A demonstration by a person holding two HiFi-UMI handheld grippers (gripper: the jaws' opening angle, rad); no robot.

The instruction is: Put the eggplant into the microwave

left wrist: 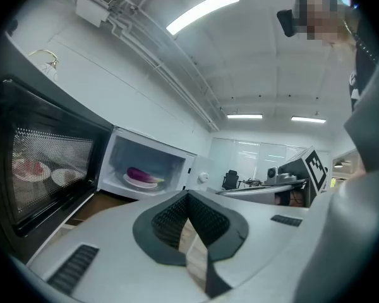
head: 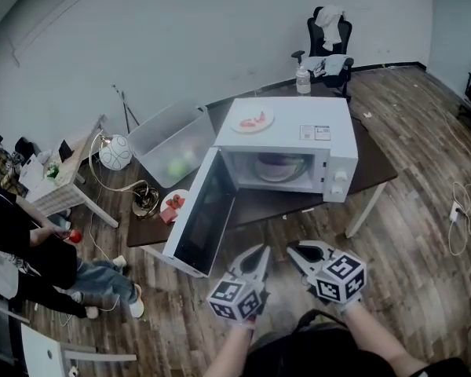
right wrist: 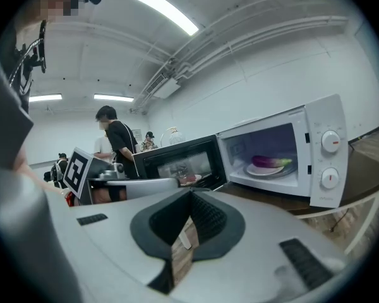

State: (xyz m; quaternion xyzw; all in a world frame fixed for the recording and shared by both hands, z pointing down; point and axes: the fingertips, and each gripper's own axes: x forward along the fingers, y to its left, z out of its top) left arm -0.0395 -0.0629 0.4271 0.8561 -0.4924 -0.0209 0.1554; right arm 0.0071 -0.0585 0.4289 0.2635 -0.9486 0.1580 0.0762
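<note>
The white microwave (head: 330, 144) stands on a dark table (head: 374, 171), its door (head: 200, 214) swung wide open toward the left. Inside, a purple eggplant (left wrist: 141, 175) lies on a white plate (left wrist: 134, 182); the right gripper view shows the same eggplant (right wrist: 271, 161) in the cavity. My left gripper (head: 261, 251) and right gripper (head: 294, 250) hang side by side in front of the table, away from the microwave. Both are shut with nothing between the jaws, which also shows in the left gripper view (left wrist: 188, 196) and in the right gripper view (right wrist: 191, 194).
A plate of red food (head: 252, 121) rests on top of the microwave. A clear plastic bin (head: 171, 144) and a small plate of red items (head: 173, 204) sit left of the door. A bottle (head: 303, 79) and an office chair (head: 330, 42) are behind; a person (head: 16, 242) crouches at left.
</note>
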